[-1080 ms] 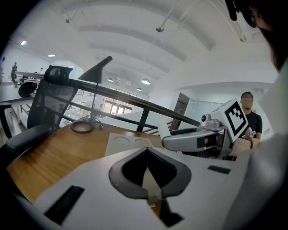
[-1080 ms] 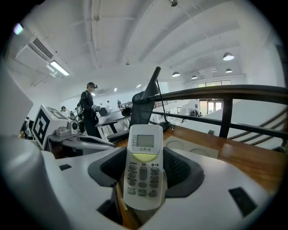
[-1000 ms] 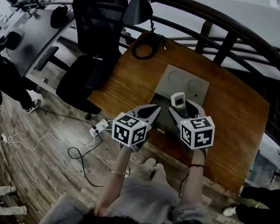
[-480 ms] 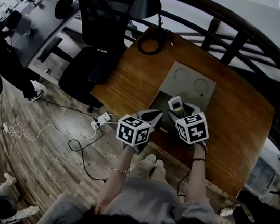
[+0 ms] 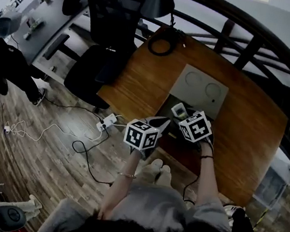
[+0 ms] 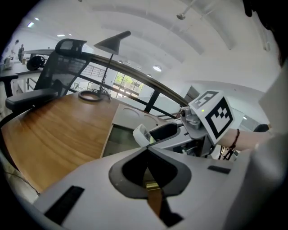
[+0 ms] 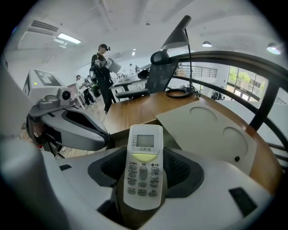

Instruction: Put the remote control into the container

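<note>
A white remote control (image 7: 143,166) with a small screen and grey buttons stands upright between the jaws of my right gripper (image 7: 143,188), which is shut on it. In the head view the remote (image 5: 178,110) hangs over the near end of the open container (image 5: 169,107), whose grey lid (image 5: 199,89) with two round dents lies flipped back on the wooden table (image 5: 241,128). My left gripper (image 5: 161,122) is just left of the container's near edge, jaws closed together and holding nothing. The left gripper view shows the remote (image 6: 143,134) tilted above the container's dark inside (image 6: 118,138).
A black coiled cable (image 5: 164,38) lies at the table's far corner under a desk lamp (image 5: 159,0). A black office chair (image 5: 106,30) stands left of the table. A power strip (image 5: 105,123) and cords lie on the floor. A person (image 7: 102,67) stands further off.
The right gripper has carried the remote a little left and nearer the container's opening. The left gripper has kept its place beside the container, still shut.
</note>
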Action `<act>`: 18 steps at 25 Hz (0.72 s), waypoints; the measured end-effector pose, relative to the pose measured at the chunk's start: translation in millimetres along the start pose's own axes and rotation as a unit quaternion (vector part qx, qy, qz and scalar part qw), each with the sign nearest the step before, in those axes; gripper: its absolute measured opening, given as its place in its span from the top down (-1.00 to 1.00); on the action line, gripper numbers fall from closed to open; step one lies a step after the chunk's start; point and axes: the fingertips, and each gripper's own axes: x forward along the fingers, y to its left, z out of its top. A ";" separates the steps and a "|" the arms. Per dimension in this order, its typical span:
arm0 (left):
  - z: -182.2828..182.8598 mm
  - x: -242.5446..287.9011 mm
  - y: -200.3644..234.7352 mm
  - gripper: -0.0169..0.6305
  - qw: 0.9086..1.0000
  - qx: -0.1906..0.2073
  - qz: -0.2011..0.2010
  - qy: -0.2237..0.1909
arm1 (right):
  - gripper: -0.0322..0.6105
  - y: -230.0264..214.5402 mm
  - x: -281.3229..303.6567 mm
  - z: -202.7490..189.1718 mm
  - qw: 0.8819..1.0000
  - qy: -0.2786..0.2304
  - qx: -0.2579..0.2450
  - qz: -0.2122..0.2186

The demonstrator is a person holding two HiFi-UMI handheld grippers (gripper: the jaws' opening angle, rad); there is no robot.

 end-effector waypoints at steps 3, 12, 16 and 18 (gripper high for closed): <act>-7.6 3.7 0.9 0.94 1.000 -0.005 -0.002 0.010 | 0.08 1.9 8.2 -3.9 1.000 0.020 -0.010 0.007; -19.3 7.1 4.7 0.94 1.000 -0.015 0.001 0.025 | 0.08 2.1 25.7 -17.0 0.997 0.070 -0.043 0.012; -18.7 5.9 4.7 0.94 1.000 -0.018 0.004 0.024 | 0.08 1.9 27.6 -30.4 0.992 0.114 -0.053 0.007; -17.6 5.3 4.8 0.94 1.000 -0.018 0.004 0.024 | 0.08 2.4 28.7 -35.1 0.990 0.129 -0.060 0.005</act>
